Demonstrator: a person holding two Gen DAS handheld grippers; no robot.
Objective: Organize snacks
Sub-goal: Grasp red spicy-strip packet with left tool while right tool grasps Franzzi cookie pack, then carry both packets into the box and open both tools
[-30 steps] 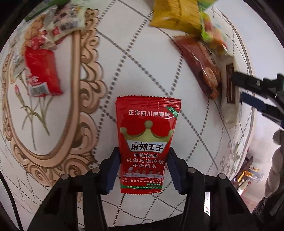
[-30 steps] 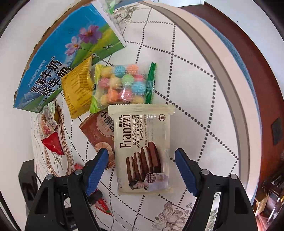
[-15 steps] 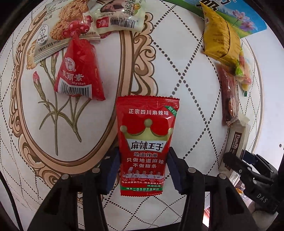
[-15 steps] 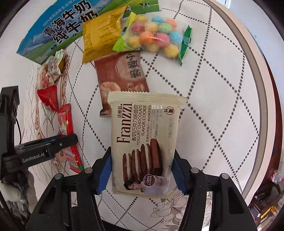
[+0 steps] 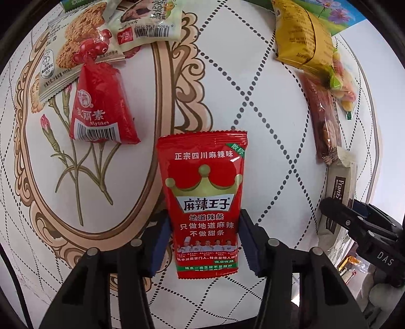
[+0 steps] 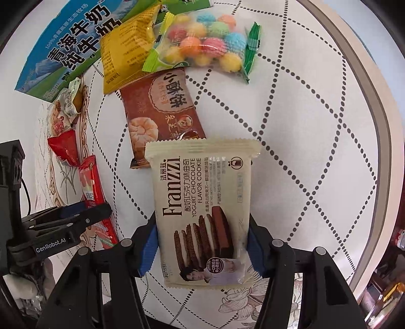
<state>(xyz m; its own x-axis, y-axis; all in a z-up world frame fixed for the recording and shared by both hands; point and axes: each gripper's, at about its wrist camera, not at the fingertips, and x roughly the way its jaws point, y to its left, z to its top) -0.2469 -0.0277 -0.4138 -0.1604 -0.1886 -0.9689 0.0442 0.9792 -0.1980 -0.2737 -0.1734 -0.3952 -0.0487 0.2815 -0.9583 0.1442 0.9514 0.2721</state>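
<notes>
My left gripper (image 5: 203, 243) is shut on a red spicy-strip packet (image 5: 202, 192) with a gold crown, held over the white patterned table. My right gripper (image 6: 202, 245) is shut on a cream Franzzi chocolate cookie pack (image 6: 202, 210). In the right wrist view the left gripper (image 6: 76, 217) shows at the left with the red packet (image 6: 92, 187) in it. In the left wrist view the right gripper (image 5: 354, 222) shows at the right edge, holding the cookie pack (image 5: 339, 192).
A red triangular Mylikes bag (image 5: 98, 111), an oat bar wrapper (image 5: 73, 50) and a white snack pack (image 5: 149, 22) lie at the upper left. A yellow bag (image 6: 126, 53), coloured-ball candy (image 6: 205, 43), a brown pastry pack (image 6: 162, 114) and a blue milk carton (image 6: 68, 45) lie further away. The table rim (image 6: 359, 101) curves on the right.
Both grippers moved closer over the table with their packets; the left view swung toward the flower medallion. The right gripper closed on the cookie pack during the last second.
</notes>
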